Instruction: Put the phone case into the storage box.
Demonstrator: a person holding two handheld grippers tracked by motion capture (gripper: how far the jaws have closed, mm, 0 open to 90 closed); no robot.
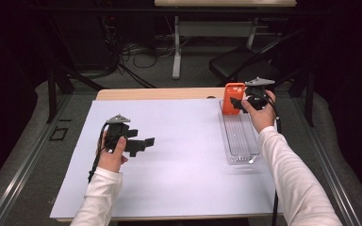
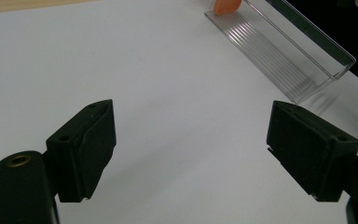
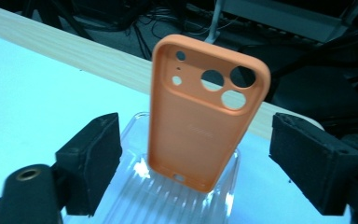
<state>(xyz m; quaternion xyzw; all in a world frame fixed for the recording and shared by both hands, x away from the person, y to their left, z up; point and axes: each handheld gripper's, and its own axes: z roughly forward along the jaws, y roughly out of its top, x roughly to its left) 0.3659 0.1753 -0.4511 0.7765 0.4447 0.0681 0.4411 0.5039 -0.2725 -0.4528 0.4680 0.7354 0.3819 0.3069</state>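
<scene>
An orange phone case (image 1: pixel 233 96) stands on end at the far end of a clear plastic tray (image 1: pixel 239 141), its camera cut-outs at the top. My right gripper (image 1: pixel 238 102) is level with it. In the right gripper view the case (image 3: pixel 200 126) sits between the two black pads (image 3: pixel 93 158) with a gap on each side, so the right gripper (image 3: pixel 198 154) is open and not touching it. My left gripper (image 1: pixel 143 143) hovers open over the white sheet at the left, nothing between its jaws (image 2: pixel 191 144). The tray (image 2: pixel 284 51) lies ahead of it to the right.
A white sheet (image 1: pixel 169 155) covers most of the wooden table, whose bare far edge (image 1: pixel 155 94) shows behind it. Beyond the table stand a black chair (image 1: pixel 245 63), a desk leg and floor cables. The tray's near part (image 3: pixel 135 186) holds nothing.
</scene>
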